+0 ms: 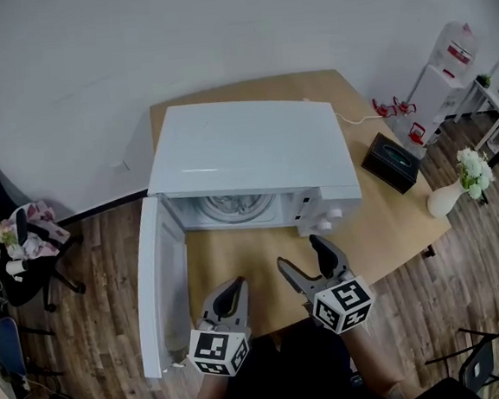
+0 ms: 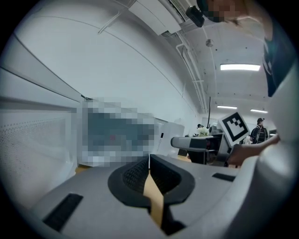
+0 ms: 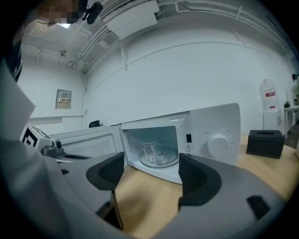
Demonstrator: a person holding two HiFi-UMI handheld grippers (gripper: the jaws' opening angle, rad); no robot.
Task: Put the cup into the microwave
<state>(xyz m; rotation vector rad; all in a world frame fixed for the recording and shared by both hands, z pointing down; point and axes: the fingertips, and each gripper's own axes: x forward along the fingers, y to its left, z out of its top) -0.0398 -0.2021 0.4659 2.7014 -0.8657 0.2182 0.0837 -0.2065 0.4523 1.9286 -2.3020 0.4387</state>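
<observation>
Two of the three views keep the cup from us: in the head view the white roof of the microwave point(image 1: 250, 155) covers the cavity, so that only a curved edge of the glass turntable point(image 1: 237, 206) shows under it; in the left gripper view a mosaic patch lies over the middle of the picture, and we make out only pale panels around it; the right gripper view alone shows the cup point(image 3: 149, 151), clear glass, upright on the turntable inside the microwave, its outline faint against the white wall. The door point(image 1: 160, 289) stands swung open to the left, seen edge-on from above, its lower end past the edge of the tabletop point(image 1: 390, 217). The left claw point(image 1: 233, 284) is closed, its pads meeting at the tips with nothing between them, and only a sliver of wood shows through the slit lower down; the right claw point(image 1: 305, 259) is spread wide and empty, well short of the cavity, which its own view frames between the two jaws. The left gripper view also catches the other gripper's marker cube point(image 2: 235, 127). Only the head view shows the black box point(image 1: 390, 163) and the vase of flowers point(image 1: 447, 196) together on the tabletop.
</observation>
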